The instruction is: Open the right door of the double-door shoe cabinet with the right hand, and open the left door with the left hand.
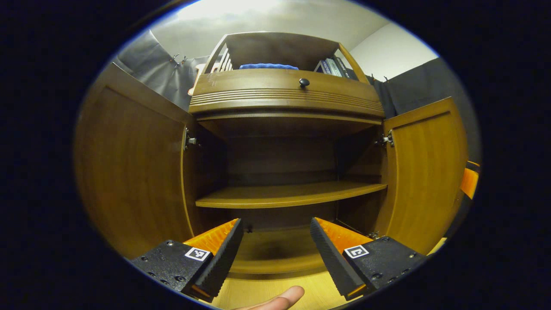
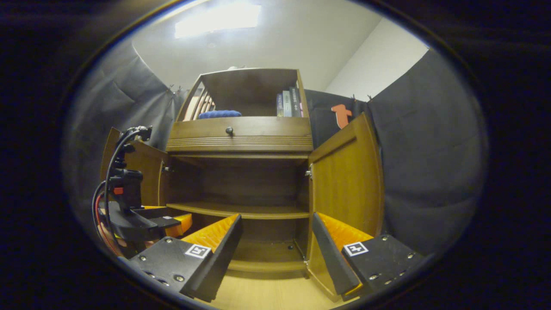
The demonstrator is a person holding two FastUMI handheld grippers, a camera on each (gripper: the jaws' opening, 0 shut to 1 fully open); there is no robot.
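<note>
Both doors of the shoe cabinet point(image 1: 284, 129) stand swung wide. In the left gripper view the left door point(image 1: 133, 168) angles outward on its hinge point(image 1: 190, 141) and the right door point(image 1: 426, 168) does the same opposite, leaving the whole front of the cabinet open between their inner edges. The left claw point(image 1: 275, 245) is released, its jaws spread and holding nothing, centred before the opening and apart from both doors; a fingertip point(image 1: 284, 297) shows at the bottom edge over the pale floor point(image 1: 267, 288).

In the right gripper view the right claw point(image 2: 277, 245) is likewise released and empty, with the right door's lower edge just beside its right finger; I cannot tell whether they touch. The left gripper sits at far left near the left door.

The cabinet is dark brown wood with one inner shelf point(image 1: 288, 193), a drawer with a round knob point(image 1: 304, 82) above, and an upper open compartment holding a blue cloth point(image 1: 268, 66) and books point(image 1: 331, 66).
</note>
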